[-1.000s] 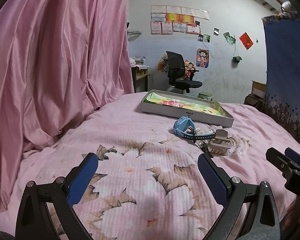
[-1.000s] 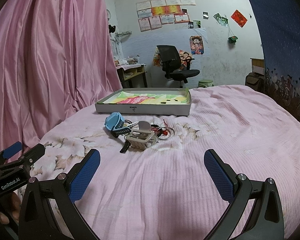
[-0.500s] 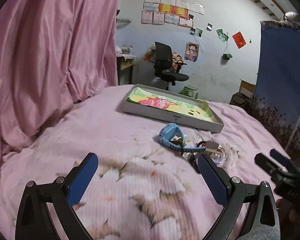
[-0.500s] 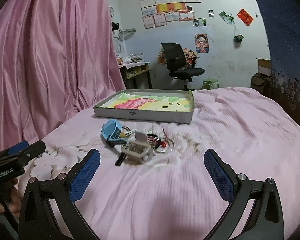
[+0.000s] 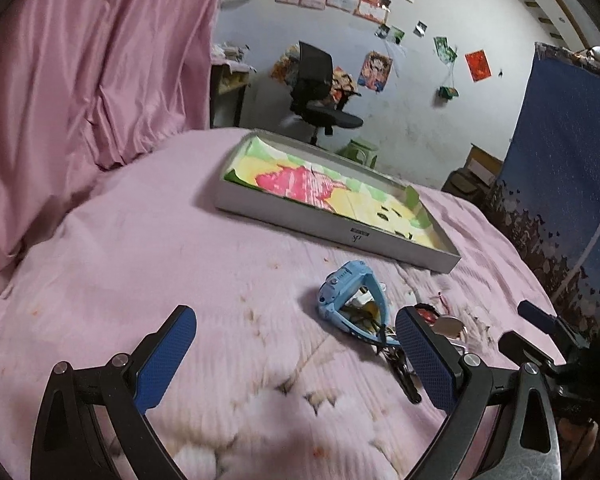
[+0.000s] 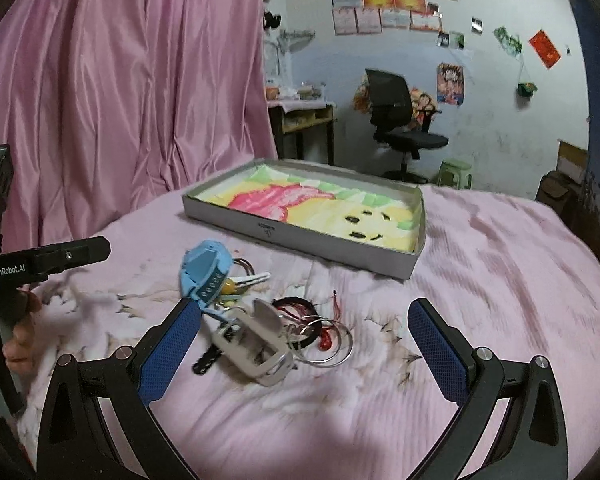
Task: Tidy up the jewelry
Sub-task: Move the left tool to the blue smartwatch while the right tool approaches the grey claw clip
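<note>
One bed (image 6: 500,264) with a pink cover fills both views, and one shallow grey box (image 6: 300,236) with a pink, yellow and green lining sits on it. All other places are given from that box. Nearer the cameras than the box lies one small heap: one blue watch (image 6: 206,266), one grey hair clip (image 6: 256,350), two thin metal rings (image 6: 332,344), one black hair band (image 6: 296,304) and a bunch of keys (image 6: 244,282), touching one another; its smaller pieces blur together.

The right gripper (image 6: 304,340) stands spread wide just on the near side of the heap, with the hair clip and rings between its fingers. The left gripper (image 5: 296,356) is also spread wide, left of the heap; the watch (image 5: 352,300) lies just beyond its right finger (image 5: 424,356).
</note>
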The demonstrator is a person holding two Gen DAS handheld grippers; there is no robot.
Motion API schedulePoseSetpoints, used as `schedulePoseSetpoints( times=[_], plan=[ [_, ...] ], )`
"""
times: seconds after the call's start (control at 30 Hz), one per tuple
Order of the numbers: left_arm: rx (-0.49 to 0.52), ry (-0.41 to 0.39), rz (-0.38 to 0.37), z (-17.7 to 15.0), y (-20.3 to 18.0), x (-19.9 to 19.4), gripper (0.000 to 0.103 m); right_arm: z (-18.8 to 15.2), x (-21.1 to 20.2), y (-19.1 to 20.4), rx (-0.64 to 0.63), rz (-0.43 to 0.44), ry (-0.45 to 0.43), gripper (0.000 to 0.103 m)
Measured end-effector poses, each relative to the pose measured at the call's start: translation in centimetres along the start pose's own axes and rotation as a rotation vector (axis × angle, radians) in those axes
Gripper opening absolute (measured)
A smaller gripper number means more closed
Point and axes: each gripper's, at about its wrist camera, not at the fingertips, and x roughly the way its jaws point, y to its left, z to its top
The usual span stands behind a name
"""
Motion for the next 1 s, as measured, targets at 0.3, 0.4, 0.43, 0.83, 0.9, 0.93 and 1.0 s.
schedulePoseSetpoints(
  times=[0.3,0.4,0.43,0.83,0.9,0.93,1.0],
  plan=[
    [-0.033,0.096,-0.099,0.3,0.7,3.8,0.087,-1.6,1.9,-1.1,0.039,0.114,0.108,0.102],
    [-0.046,0.116,-0.135,0.4,0.7,4.8,0.078,-2.0,3.0,-1.0,0.03,0.143,0.151,0.093],
    [-0.047,0.119,-0.144,0.4,0.6,5.0,0.076,-2.1,3.4,-0.9,0.028,0.153,0.169,0.086],
    [-0.031,0.18,-0.236,1.2,0.2,7.8,0.048,-2.6,5.9,0.7,-0.023,0.209,0.251,0.057],
    [-0.028,0.189,-0.251,1.2,0.1,8.2,0.043,-2.5,6.2,0.9,-0.021,0.207,0.25,0.053],
    [-0.023,0.195,-0.258,1.2,-0.1,8.4,0.042,-2.5,6.4,0.9,-0.017,0.203,0.246,0.05],
    [-0.008,0.206,-0.267,1.1,-0.6,8.6,0.036,-2.4,6.6,1.0,-0.007,0.194,0.241,0.048]
  ],
)
